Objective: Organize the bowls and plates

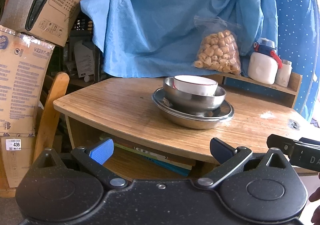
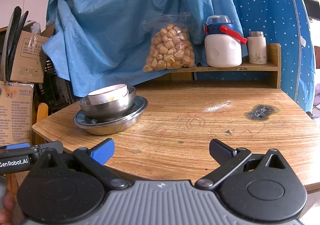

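A stack stands on the wooden table [image 1: 120, 105]: a white bowl with a red rim [image 1: 195, 85] inside a steel bowl [image 1: 194, 99], on steel plates [image 1: 192, 119]. The stack also shows in the right wrist view, with the white bowl [image 2: 109, 94], the steel bowl [image 2: 108, 107] and the plates [image 2: 112, 123] at the table's left. My left gripper [image 1: 161, 152] is open and empty, held back at the table's front edge. My right gripper [image 2: 161, 152] is open and empty, over the front edge to the right of the stack.
A low wooden shelf [image 2: 236, 68] at the back holds a bag of snacks [image 2: 170, 47], a white jug with a red handle [image 2: 223, 45] and a small flask [image 2: 257, 48]. Blue cloth [image 2: 120, 15] hangs behind. Cardboard boxes [image 1: 20, 85] stand left. Books [image 1: 156, 159] lie under the table.
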`<action>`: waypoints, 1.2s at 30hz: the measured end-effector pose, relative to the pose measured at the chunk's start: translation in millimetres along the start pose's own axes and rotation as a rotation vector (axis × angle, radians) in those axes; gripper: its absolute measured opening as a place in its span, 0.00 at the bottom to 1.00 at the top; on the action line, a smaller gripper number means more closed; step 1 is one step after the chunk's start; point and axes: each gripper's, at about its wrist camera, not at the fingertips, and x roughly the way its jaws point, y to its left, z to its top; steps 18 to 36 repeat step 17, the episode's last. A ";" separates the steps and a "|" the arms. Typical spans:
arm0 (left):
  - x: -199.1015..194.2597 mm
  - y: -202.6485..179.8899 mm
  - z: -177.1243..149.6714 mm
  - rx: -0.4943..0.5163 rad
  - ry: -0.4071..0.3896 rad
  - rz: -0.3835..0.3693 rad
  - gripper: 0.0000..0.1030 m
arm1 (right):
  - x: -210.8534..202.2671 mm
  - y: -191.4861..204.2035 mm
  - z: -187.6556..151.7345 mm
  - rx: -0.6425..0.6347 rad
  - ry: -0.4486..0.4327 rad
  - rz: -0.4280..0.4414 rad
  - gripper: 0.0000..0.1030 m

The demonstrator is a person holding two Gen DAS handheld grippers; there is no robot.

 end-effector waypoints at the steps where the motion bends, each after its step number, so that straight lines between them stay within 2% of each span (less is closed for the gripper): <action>1: 0.3 0.2 0.7 -0.002 0.000 0.002 0.99 | 0.6 -0.4 0.3 0.000 0.001 0.001 1.00; 36: 1.3 -1.1 2.9 0.007 0.008 -0.009 0.99 | 0.9 -2.6 2.4 0.002 0.004 0.011 1.00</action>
